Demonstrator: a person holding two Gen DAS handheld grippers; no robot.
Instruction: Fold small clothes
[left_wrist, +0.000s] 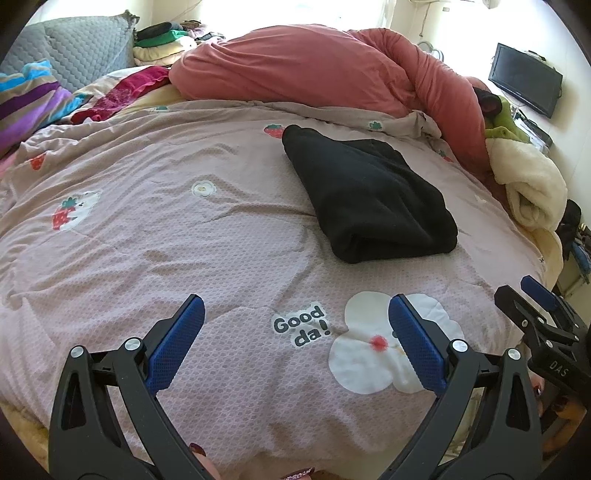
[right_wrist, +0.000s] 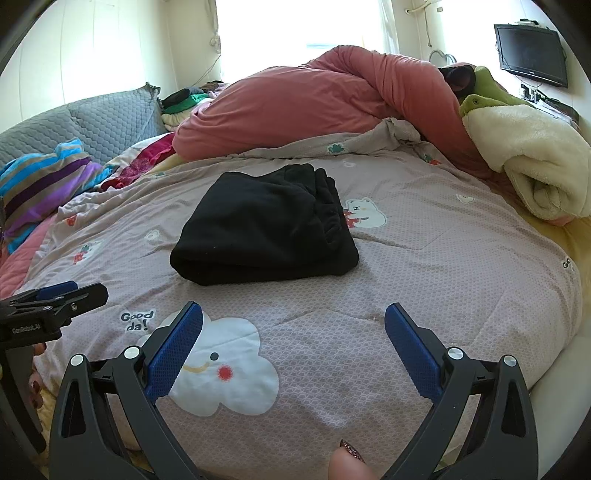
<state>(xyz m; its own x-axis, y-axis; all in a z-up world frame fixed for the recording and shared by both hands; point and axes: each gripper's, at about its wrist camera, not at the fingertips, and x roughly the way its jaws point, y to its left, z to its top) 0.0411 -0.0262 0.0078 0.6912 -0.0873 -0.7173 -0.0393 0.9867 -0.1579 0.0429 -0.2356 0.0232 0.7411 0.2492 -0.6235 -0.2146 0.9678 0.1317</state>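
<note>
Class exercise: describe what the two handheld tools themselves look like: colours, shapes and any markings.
The left tool and the right tool match: black plastic frames with triangular cut-outs, silver round pivot bolts, and flat blue textured pads on two splayed fingers. White lettering marks the bodies: "GenRobot.AI" on the left, "DAS" on the right. No cables or sleeves show.

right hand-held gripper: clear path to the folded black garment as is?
Probably yes. The right hand-held gripper is open and empty, and only bare quilt lies between it and the folded black garment straight ahead. The left hand-held gripper sits off to the side.
</note>
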